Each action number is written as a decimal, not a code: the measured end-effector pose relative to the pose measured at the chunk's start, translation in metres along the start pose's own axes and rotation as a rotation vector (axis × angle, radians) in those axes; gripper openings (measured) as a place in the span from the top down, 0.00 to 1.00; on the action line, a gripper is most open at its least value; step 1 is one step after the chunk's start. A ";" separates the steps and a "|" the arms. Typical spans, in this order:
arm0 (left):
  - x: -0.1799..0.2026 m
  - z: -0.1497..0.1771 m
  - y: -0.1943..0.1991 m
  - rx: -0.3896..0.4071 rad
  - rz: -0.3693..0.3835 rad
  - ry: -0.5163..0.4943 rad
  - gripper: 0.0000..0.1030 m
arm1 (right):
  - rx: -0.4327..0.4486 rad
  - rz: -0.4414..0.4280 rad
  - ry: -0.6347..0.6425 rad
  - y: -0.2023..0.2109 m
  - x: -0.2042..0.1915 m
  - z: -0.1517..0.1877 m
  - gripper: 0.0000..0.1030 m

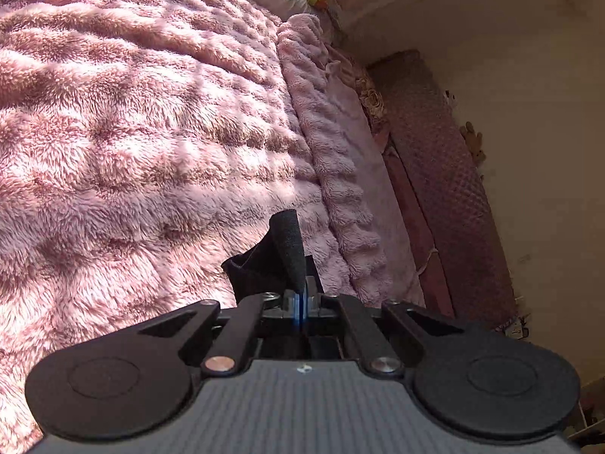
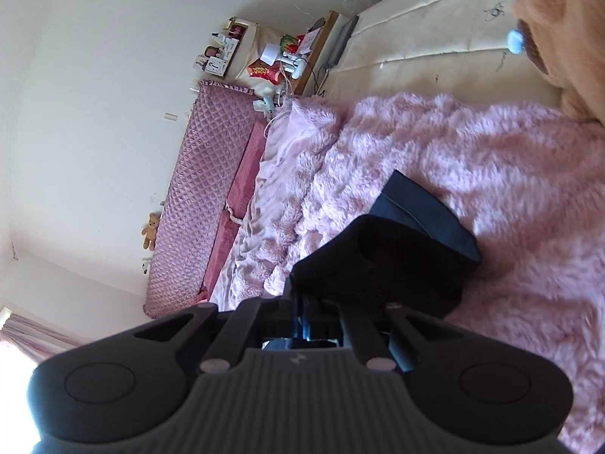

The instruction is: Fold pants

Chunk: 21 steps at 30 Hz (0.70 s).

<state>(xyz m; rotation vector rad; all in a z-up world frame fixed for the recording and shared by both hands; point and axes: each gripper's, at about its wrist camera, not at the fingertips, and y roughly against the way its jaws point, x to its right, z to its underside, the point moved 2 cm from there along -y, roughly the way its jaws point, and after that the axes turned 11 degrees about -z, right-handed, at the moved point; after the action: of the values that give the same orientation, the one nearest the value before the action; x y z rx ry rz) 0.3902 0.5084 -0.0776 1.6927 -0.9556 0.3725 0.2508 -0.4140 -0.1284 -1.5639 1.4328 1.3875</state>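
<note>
Bed: I see a fluffy pink blanket (image 1: 143,121) in patchy sunlight | Far side: quilted mauve headboard (image 2: 204,189) against a cream wall (image 2: 94,94) | Far corner: cluttered bedside shelf (image 2: 287,60) | Near left: bright curtained window (image 2: 22,336)

Bed (image 2: 435,56) covered by fluffy pink blanket (image 1: 132,132); dark pants (image 2: 423,208) partly resting on blanket.

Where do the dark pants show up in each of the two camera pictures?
Left wrist view: the dark pants show low in the middle, a small bunch beside the shut left gripper.
Right wrist view: they fill the lower middle, draped over the right gripper's fingers.
Shared landmark: the small teddy bear on the wall beyond the pink fluffy blanket.
</note>
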 end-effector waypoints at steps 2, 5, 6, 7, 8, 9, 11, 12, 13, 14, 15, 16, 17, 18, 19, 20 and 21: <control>0.026 -0.002 -0.020 0.024 -0.028 -0.014 1.00 | 0.007 0.004 0.009 -0.021 0.002 -0.011 1.00; 0.062 0.001 -0.052 0.082 -0.069 -0.051 1.00 | 0.020 0.022 0.002 -0.052 0.012 -0.023 1.00; 0.070 0.003 -0.061 0.088 -0.072 -0.057 1.00 | 0.025 0.027 0.008 -0.063 0.015 -0.026 1.00; 0.081 0.006 -0.076 0.094 -0.074 -0.058 1.00 | 0.031 0.035 0.015 -0.073 0.019 -0.029 1.00; 0.088 0.009 -0.088 0.095 -0.075 -0.057 1.00 | 0.039 0.043 0.022 -0.082 0.023 -0.032 1.00; 0.096 0.013 -0.100 0.095 -0.079 -0.056 1.00 | 0.046 0.046 0.030 -0.092 0.027 -0.036 1.00; 0.106 0.022 -0.118 0.104 -0.079 -0.013 1.00 | 0.059 0.051 0.034 -0.113 0.034 -0.045 1.00; 0.108 0.025 -0.125 0.108 -0.070 0.019 1.00 | 0.064 0.047 0.031 -0.123 0.038 -0.049 1.00; 0.111 0.029 -0.132 0.112 -0.060 0.055 1.00 | 0.066 0.049 0.033 -0.133 0.042 -0.053 1.00; 0.114 0.030 -0.140 0.108 -0.055 0.077 1.00 | 0.059 0.069 0.040 -0.145 0.046 -0.056 1.00; 0.118 0.032 -0.148 0.104 -0.038 0.109 0.99 | 0.051 0.094 0.038 -0.153 0.050 -0.058 1.00; 0.121 0.036 -0.155 0.101 0.018 0.149 0.94 | 0.043 0.117 0.025 -0.161 0.056 -0.058 1.00; 0.124 0.040 -0.157 0.119 0.103 0.170 0.86 | 0.032 0.129 0.010 -0.170 0.063 -0.059 1.00; 0.125 0.043 -0.155 0.163 0.184 0.173 0.82 | 0.021 0.124 -0.004 -0.176 0.070 -0.060 1.00; 0.129 0.048 -0.144 0.266 0.280 0.147 0.76 | 0.007 0.096 -0.012 -0.180 0.074 -0.061 0.95; 0.135 0.049 -0.137 0.321 0.288 0.087 0.75 | -0.036 0.053 0.002 -0.185 0.075 -0.062 0.93; 0.146 0.048 -0.129 0.358 0.273 -0.009 0.74 | -0.120 0.012 0.048 -0.191 0.071 -0.061 0.87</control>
<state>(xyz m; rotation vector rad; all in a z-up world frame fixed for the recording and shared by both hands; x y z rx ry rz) 0.5677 0.4146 -0.0822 1.8855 -1.1841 0.7541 0.4400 -0.4467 -0.2182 -1.6767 1.4120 1.4754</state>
